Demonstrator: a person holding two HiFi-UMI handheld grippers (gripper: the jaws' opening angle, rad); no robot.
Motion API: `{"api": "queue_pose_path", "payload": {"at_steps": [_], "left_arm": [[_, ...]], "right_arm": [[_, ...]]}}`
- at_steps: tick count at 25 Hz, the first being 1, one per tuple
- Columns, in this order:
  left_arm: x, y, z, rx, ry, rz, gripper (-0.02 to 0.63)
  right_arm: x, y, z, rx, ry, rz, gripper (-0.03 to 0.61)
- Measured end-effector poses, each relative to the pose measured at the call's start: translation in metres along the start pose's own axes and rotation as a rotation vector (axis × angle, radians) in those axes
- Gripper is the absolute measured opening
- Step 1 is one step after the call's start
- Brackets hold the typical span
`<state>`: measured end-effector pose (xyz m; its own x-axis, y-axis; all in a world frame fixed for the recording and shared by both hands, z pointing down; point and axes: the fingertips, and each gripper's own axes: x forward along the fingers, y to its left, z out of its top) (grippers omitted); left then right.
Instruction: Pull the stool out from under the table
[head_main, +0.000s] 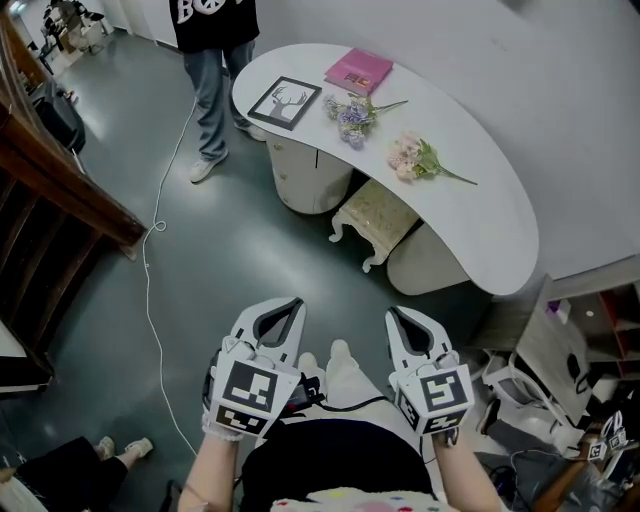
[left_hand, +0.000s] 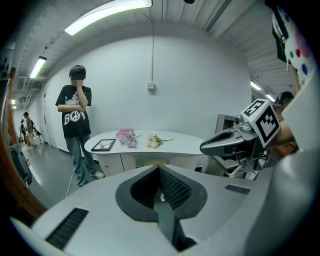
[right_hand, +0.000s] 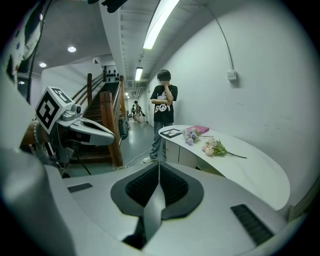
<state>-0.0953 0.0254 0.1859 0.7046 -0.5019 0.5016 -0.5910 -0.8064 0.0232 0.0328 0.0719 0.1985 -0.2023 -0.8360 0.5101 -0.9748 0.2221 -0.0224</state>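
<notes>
Caller: Left gripper and right gripper are down at the bottom of the head view, side by side and a little apart, each in a hand.

Partner: And the jaws?

Caller: Left gripper view has the black pads pressed right together with nothing between them. It's the same on the right gripper view, pads closed tight and empty.

Partner: Where's the stool?

Caller: Stool is straight ahead of both grippers and well apart from them, a touch nearer the right one's line. It's cream, with curled legs. Its far part is tucked under the white curved table, its near end pokes out over the grey floor.

Partner: What's on top?

Caller: Beyond the stool lie pink flowers, purple flowers, a framed deer picture and a pink book. Ahead and left of the left gripper a person stands at the table's end. A white cable trails across the floor on that side.
</notes>
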Motion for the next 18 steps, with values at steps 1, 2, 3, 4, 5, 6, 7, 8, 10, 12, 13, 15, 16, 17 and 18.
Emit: {"api": "queue_pose_path", "payload": {"at_steps": [1,2,3,4,5,6,7,8,10,12,13,15,16,17,18], "left_arm": [[0.000,0.001,0.001,-0.002,0.000,0.003,0.015],[0.001,0.001,0.001,-0.002,-0.001,0.005,0.015],[0.002,0.002,0.002,-0.002,-0.002,0.008,0.015],[0.003,0.003,0.002,-0.003,-0.002,0.010,0.017],[0.004,0.003,0.002,-0.004,-0.003,0.013,0.017],[0.005,0.003,0.002,-0.006,-0.003,0.016,0.015],[0.006,0.002,0.002,-0.010,-0.002,0.018,0.015],[0.007,0.002,0.002,-0.013,-0.002,0.020,0.015],[0.010,0.002,0.003,-0.016,-0.003,0.021,0.017],[0.014,0.003,0.004,-0.015,-0.007,0.020,0.017],[0.016,0.003,0.005,-0.014,-0.009,0.019,0.017],[0.021,0.004,0.007,-0.012,-0.012,0.017,0.017],[0.023,0.004,0.007,-0.013,-0.012,0.016,0.015],[0.026,0.004,0.007,-0.015,-0.012,0.015,0.015],[0.028,0.005,0.007,-0.017,-0.012,0.014,0.017]], "right_arm": [[0.000,-0.001,0.000,-0.001,-0.001,0.002,0.037],[0.000,-0.001,0.001,-0.001,-0.002,0.004,0.037],[0.001,-0.002,0.001,0.000,-0.002,0.005,0.037],[0.001,-0.003,0.000,0.001,-0.001,0.006,0.037],[0.000,-0.003,-0.002,0.003,0.001,0.007,0.037],[0.000,-0.004,-0.003,0.005,0.004,0.009,0.037],[0.001,-0.006,-0.005,0.005,0.008,0.011,0.037],[0.001,-0.007,-0.007,0.004,0.012,0.014,0.037],[0.003,-0.011,-0.010,0.001,0.020,0.017,0.037],[0.007,-0.014,-0.012,-0.003,0.024,0.020,0.037],[0.009,-0.017,-0.012,-0.003,0.026,0.020,0.037],[0.012,-0.022,-0.013,0.002,0.031,0.015,0.037],[0.014,-0.024,-0.014,0.004,0.032,0.014,0.037],[0.016,-0.026,-0.014,0.005,0.034,0.014,0.037],[0.018,-0.028,-0.015,0.005,0.036,0.014,0.037]]}}
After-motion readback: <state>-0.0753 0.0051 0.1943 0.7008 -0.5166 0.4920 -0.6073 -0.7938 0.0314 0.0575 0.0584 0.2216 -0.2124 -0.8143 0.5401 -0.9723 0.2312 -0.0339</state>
